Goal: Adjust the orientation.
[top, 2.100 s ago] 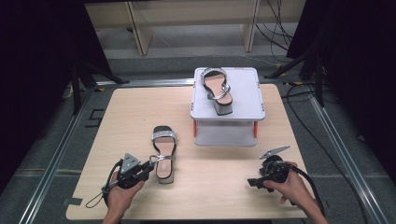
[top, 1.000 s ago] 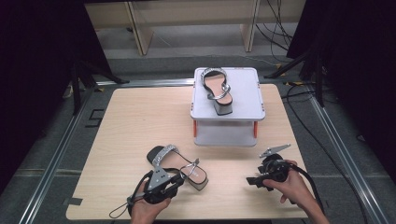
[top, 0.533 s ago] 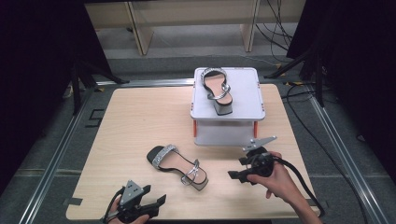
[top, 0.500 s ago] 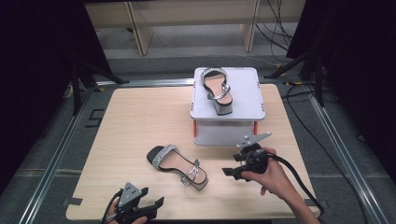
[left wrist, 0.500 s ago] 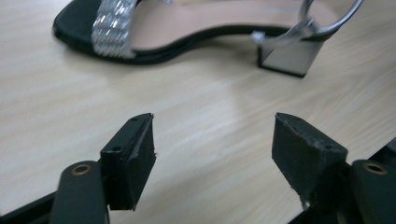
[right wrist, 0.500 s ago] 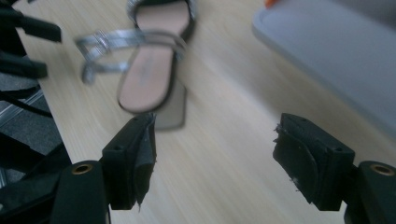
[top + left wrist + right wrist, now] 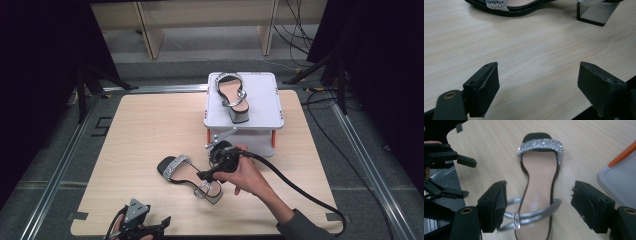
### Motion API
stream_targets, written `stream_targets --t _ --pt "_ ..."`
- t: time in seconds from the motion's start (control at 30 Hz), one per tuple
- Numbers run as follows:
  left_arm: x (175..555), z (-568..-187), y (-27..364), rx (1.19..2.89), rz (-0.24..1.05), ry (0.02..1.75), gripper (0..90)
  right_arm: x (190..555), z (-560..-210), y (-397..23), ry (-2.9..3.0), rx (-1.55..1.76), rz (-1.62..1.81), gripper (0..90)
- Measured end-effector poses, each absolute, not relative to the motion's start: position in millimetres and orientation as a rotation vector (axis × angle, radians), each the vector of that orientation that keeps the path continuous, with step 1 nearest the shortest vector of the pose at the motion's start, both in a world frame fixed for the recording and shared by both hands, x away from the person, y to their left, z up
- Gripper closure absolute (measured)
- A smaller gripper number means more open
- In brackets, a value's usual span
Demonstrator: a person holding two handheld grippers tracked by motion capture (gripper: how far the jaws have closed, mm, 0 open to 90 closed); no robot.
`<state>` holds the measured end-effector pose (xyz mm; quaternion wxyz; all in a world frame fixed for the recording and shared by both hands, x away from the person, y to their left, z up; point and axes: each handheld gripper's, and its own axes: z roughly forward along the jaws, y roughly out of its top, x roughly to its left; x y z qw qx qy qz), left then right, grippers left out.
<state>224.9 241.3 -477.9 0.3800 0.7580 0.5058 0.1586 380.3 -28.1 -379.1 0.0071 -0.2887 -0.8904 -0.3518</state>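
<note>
A black sandal (image 7: 187,175) with a sparkly silver toe band lies on the wooden table (image 7: 150,130), toe to the left. Its mate (image 7: 231,94) stands on the white raised stand (image 7: 260,107). My right gripper (image 7: 207,179) hovers over the lying sandal's heel end. In the right gripper view the open right gripper (image 7: 541,203) straddles the sandal (image 7: 540,177) at its ankle straps, pads apart from it. My left gripper (image 7: 157,227) sits at the table's near edge. Its jaws have just been opening, and between them the left gripper (image 7: 541,82) has bare wood. The sandal's sole (image 7: 511,8) and block heel (image 7: 596,15) lie beyond.
The stand has orange legs (image 7: 273,140) and fills the table's far right. The right gripper's black cable (image 7: 300,190) trails across the near right of the table. The table's near edge (image 7: 604,87) runs just under my left gripper. Dark floor and cables surround the table.
The left gripper turned the sandal, let go of it and drew back to the near edge with its jaws opening. The right hand swept left and now hangs over the sandal's heel end.
</note>
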Motion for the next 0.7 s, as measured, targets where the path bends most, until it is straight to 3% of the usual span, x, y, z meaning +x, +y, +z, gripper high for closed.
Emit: stream_targets --t 0.4,0.7 --pt "225.5 -477.5 241.5 1.928 0.397 1.299 17.2 393.0 -412.7 13.3 -2.860 -0.867 -0.874 27.7" --pt "225.4 -477.8 241.4 1.949 0.400 1.286 17.2 399.2 -434.5 20.4 -2.876 -0.872 -0.748 24.6"
